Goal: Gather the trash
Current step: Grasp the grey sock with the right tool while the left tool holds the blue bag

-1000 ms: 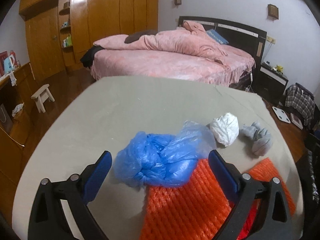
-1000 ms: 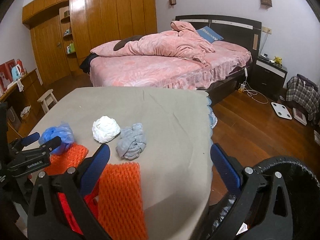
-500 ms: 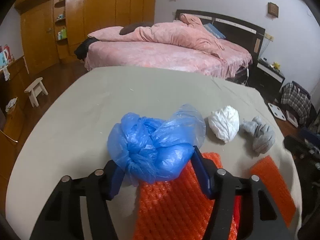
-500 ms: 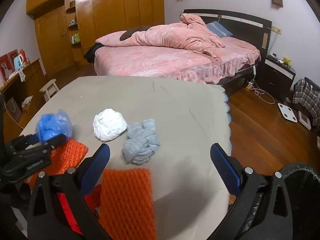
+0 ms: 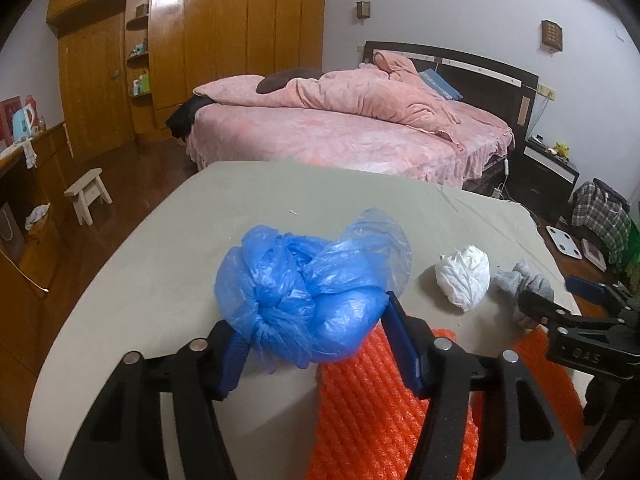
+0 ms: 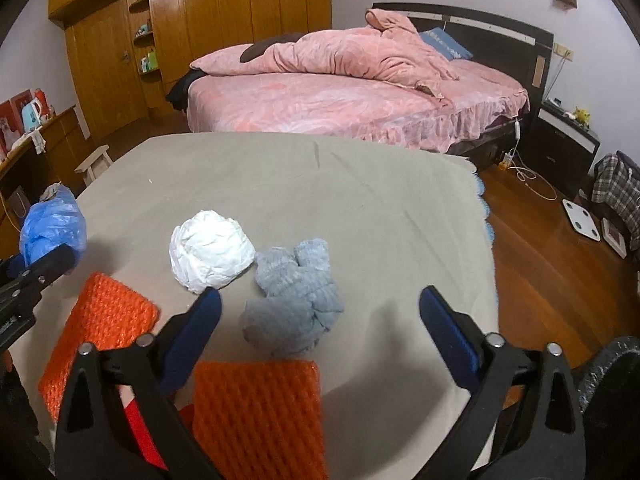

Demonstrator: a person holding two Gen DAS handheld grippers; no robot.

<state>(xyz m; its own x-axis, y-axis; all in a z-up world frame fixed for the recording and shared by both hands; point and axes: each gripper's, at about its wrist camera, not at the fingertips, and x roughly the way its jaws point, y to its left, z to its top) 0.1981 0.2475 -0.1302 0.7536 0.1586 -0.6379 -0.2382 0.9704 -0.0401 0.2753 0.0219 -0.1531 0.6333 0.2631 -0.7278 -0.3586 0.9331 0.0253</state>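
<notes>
— Trash was seen where?
— A crumpled blue plastic bag [image 5: 312,300] was clamped between the pads of the left tool [image 5: 316,344], raised above the surface [image 6: 360,200]. A white paper wad [image 6: 210,254] and grey cloth bundle [image 6: 294,296] lay touching on it, near orange mesh pieces [image 6: 256,416].
— And the right tool [image 6: 320,320]?
— It was held spread wide, over the grey bundle, nothing gripped.

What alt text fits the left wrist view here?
The left claw grips a crumpled blue plastic bag above a grey cloth-covered table. An orange foam net sleeve lies below; a white crumpled paper ball sits to the right.
</notes>
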